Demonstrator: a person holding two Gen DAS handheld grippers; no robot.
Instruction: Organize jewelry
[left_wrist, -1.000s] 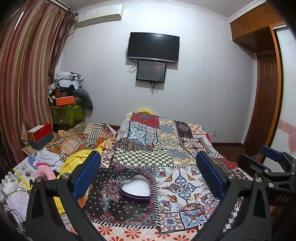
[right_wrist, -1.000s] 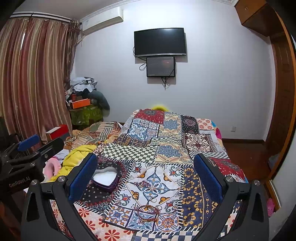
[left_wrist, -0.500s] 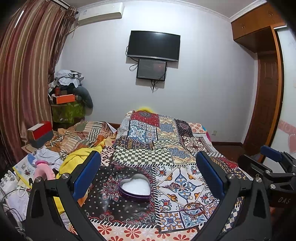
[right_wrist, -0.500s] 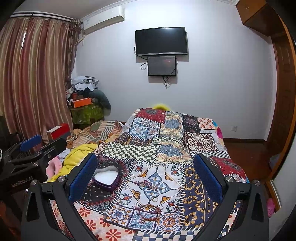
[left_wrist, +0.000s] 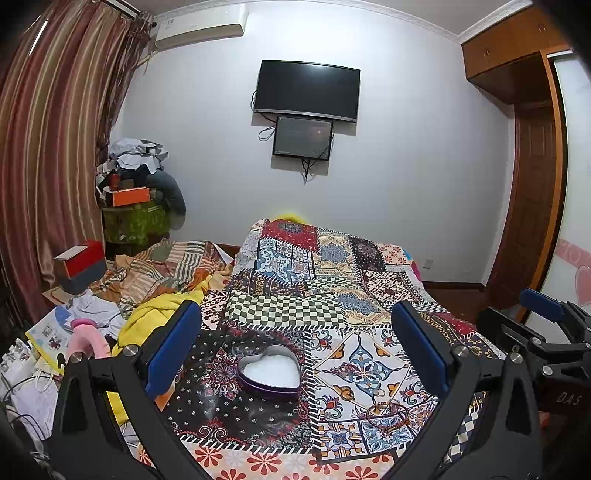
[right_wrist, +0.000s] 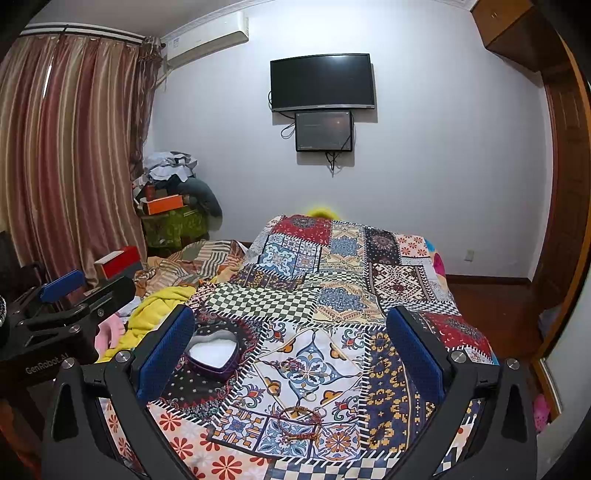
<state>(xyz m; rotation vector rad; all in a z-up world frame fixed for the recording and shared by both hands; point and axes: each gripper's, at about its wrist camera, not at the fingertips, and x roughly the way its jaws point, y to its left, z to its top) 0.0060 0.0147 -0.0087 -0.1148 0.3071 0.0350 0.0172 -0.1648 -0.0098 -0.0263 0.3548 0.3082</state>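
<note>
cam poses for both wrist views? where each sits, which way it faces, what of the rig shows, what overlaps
Left wrist: rides the left gripper, above the near end of the bed, facing along it to the TV wall; heart-shaped tin between its open fingers; right gripper at the right edge.
Right wrist: rides the right gripper, set further right, same heading; bracelets low between its open fingers; left gripper at the left edge.
Shared: tin, bracelets, patchwork quilt, TV.

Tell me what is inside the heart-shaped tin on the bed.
The heart-shaped tin is open, showing only a white lining; no jewelry visible inside. Its near wall hides the front edge. Bracelets lie outside on the quilt.
</note>
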